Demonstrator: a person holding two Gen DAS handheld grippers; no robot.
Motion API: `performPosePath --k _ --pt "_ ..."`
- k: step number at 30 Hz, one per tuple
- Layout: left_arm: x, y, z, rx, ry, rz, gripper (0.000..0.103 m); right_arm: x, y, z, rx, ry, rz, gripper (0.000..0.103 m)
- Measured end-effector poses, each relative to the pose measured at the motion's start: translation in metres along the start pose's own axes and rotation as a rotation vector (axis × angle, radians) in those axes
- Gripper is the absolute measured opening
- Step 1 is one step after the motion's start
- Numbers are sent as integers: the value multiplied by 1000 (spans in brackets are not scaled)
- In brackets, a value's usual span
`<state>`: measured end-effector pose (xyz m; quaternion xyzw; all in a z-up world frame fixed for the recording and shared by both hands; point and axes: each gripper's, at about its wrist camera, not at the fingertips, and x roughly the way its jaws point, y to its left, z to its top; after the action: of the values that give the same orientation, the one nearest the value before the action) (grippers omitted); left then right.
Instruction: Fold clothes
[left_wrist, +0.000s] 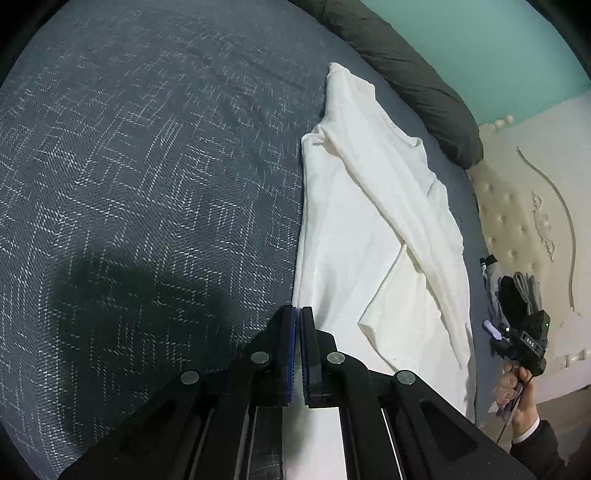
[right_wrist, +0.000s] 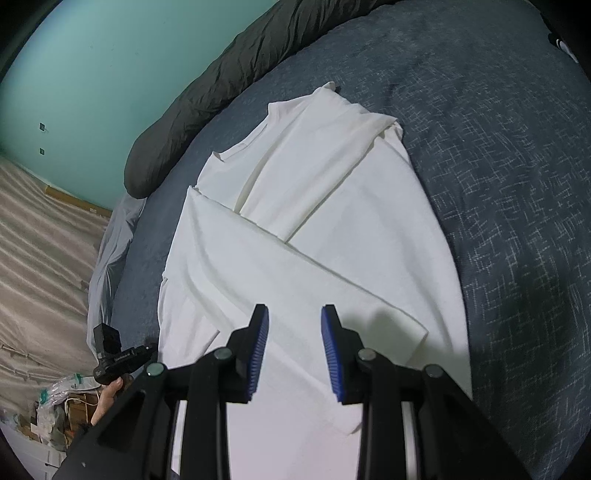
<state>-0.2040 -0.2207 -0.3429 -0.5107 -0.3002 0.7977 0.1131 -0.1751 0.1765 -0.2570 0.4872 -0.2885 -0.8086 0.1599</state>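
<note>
A white cotton long-sleeved shirt (right_wrist: 332, 206) lies partly folded, sleeves crossed over its body, on the dark blue patterned bed (right_wrist: 517, 147). The left tongs (left_wrist: 297, 314) are closed and empty at the shirt's edge. The right tongs (right_wrist: 294, 314) hover apart over the shirt, gripping nothing.

left tool (left_wrist: 297, 314): blue pads pressed together, angled down | right tool (right_wrist: 294, 312): pads apart, empty, angled down
</note>
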Motion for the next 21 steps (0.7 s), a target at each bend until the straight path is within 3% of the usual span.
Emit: performPosePath --k 9,16,21 --pt "-18 11 9 -41 -60 61 0 -1 1 -2 2 -2 1 29" --pt "-12 2 5 -16 -13 -1 1 -1 -1 -4 8 -2 -1 29" --pt "2 -6 4 -6 0 -9 21 -1 -1 -5 11 -2 -2 29"
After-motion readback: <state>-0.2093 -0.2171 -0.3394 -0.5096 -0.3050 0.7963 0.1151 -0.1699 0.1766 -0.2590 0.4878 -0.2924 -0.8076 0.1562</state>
